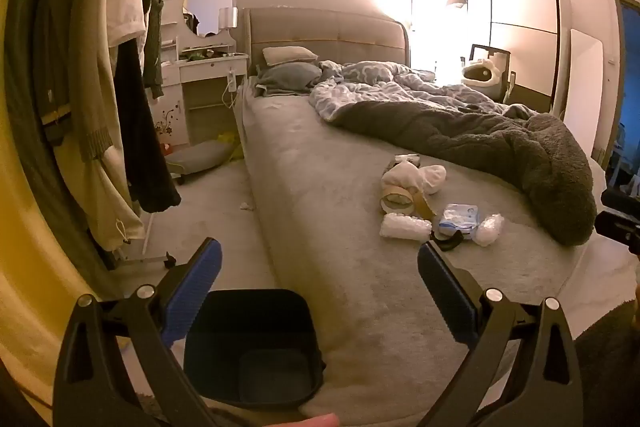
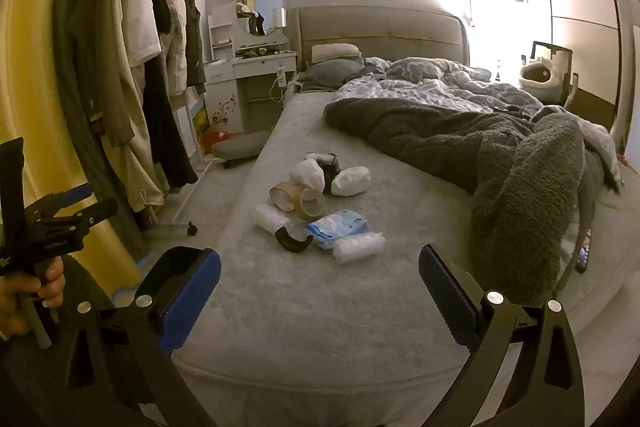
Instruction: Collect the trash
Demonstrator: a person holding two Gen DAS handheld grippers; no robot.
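Observation:
Trash lies in a small heap on the grey bed (image 2: 340, 307): a tape roll (image 2: 298, 201), crumpled white paper (image 2: 350, 181), a blue tissue pack (image 2: 338, 227), clear plastic wrap (image 2: 358, 247) and a curved black piece (image 2: 292, 241). The same heap shows in the left wrist view, with the tape roll (image 1: 396, 201) and the tissue pack (image 1: 458, 221). A dark bin (image 1: 252, 343) stands on the floor against the bed's near corner, below my left gripper (image 1: 320, 267), which is open and empty. My right gripper (image 2: 320, 275) is open and empty, short of the heap.
A rumpled grey blanket (image 2: 500, 163) and patterned duvet cover the bed's right half. A clothes rack with hanging garments (image 2: 132, 75) stands on the left. A white dressing table (image 2: 248, 67) is beside the headboard. A small white scrap (image 1: 246, 205) lies on the floor.

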